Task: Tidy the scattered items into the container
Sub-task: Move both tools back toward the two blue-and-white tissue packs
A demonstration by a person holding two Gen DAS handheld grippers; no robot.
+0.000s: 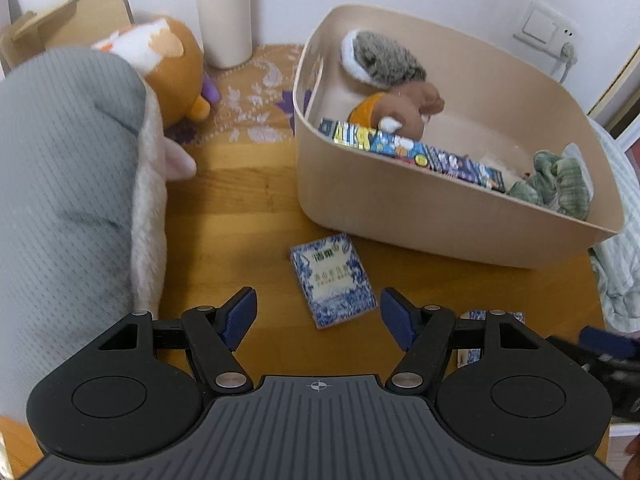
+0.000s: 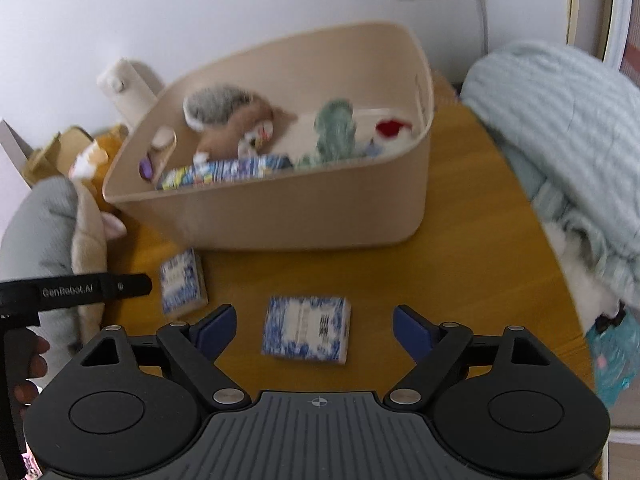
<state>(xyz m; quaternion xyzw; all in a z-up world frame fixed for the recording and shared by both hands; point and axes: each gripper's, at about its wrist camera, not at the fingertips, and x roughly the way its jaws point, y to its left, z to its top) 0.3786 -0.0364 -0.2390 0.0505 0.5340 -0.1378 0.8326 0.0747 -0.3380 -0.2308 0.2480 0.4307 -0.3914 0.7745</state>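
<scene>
A beige container (image 1: 440, 216) stands on the wooden table (image 1: 240, 208), holding plush toys, a colourful box and a green cloth; it also shows in the right wrist view (image 2: 320, 212). A blue-and-white packet (image 1: 334, 285) lies flat in front of it, just ahead of my open, empty left gripper (image 1: 318, 316). In the right wrist view this packet (image 2: 182, 282) lies at the left, and a second blue-and-white packet (image 2: 306, 330) lies between the fingers of my open, empty right gripper (image 2: 314, 330). The second packet (image 1: 472, 316) is mostly hidden in the left view.
A large grey and cream plush (image 1: 72, 184) fills the left side, with an orange plush (image 1: 168, 68) behind it. A cream bottle (image 1: 224, 12) stands by the wall. A light blue blanket (image 2: 560, 128) lies at the table's right edge. The left gripper's body (image 2: 76, 288) shows at left.
</scene>
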